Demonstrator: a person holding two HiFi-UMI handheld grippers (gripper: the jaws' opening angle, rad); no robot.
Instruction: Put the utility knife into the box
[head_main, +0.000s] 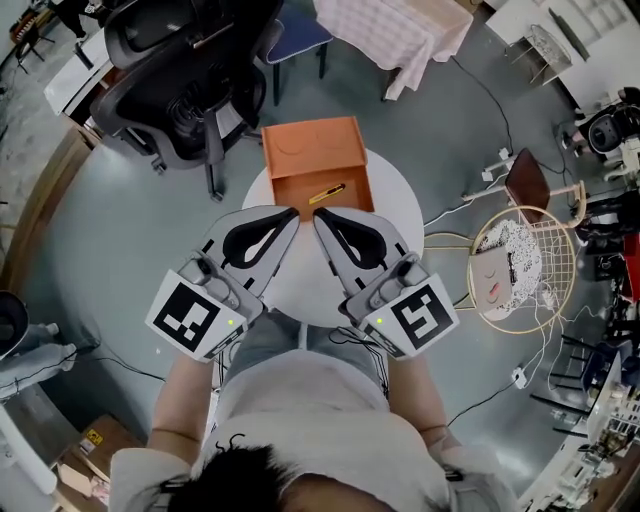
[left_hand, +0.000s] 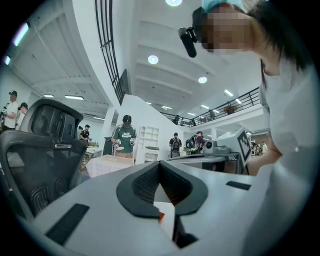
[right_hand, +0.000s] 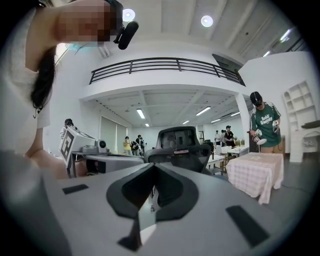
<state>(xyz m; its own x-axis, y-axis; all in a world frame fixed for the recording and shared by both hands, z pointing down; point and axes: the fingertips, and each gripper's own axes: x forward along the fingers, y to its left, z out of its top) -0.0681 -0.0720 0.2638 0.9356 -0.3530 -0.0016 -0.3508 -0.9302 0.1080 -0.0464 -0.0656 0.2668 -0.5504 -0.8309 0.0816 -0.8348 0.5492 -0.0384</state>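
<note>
On the far side of the round white bench (head_main: 398, 195) sits the box (head_main: 312, 150), a plain orange box with flat walls and square corners. Its lid is folded back and its shallow tray faces the person. Inside the tray lies the utility knife (head_main: 327, 193), a slim yellow bar with a dark strip along it, lying at a slant on the orange floor and touching neither hand-held gripper.

Both tools rest low over the bench's near half, angled toward each other so their tips sit just beside the box's front edge. The left hand-held gripper (head_main: 288, 213) (left_hand: 160, 165) is closed on nothing. Its smooth grey shells meet at the tip, and the black ribbed pads (left_hand: 145, 186) leave only a teardrop gap behind the contact line. The right hand-held gripper (head_main: 320, 216) (right_hand: 153, 166) is the same, with matte black pads (right_hand: 172, 192) pressed together at the point and nothing between them. Each carries a white cube printed with black squares at its rear, the left cube (head_main: 195, 318) and the right cube (head_main: 422, 315).

Beyond the box stands a black mesh-backed office chair (head_main: 190, 95) (left_hand: 45, 150) (right_hand: 180, 145). Farther off is a table draped in pale checked cloth (head_main: 395, 30) (right_hand: 257, 175). A round wire-frame seat (head_main: 520, 262) stands to the right of the bench on the glossy grey floor (head_main: 130, 230).
</note>
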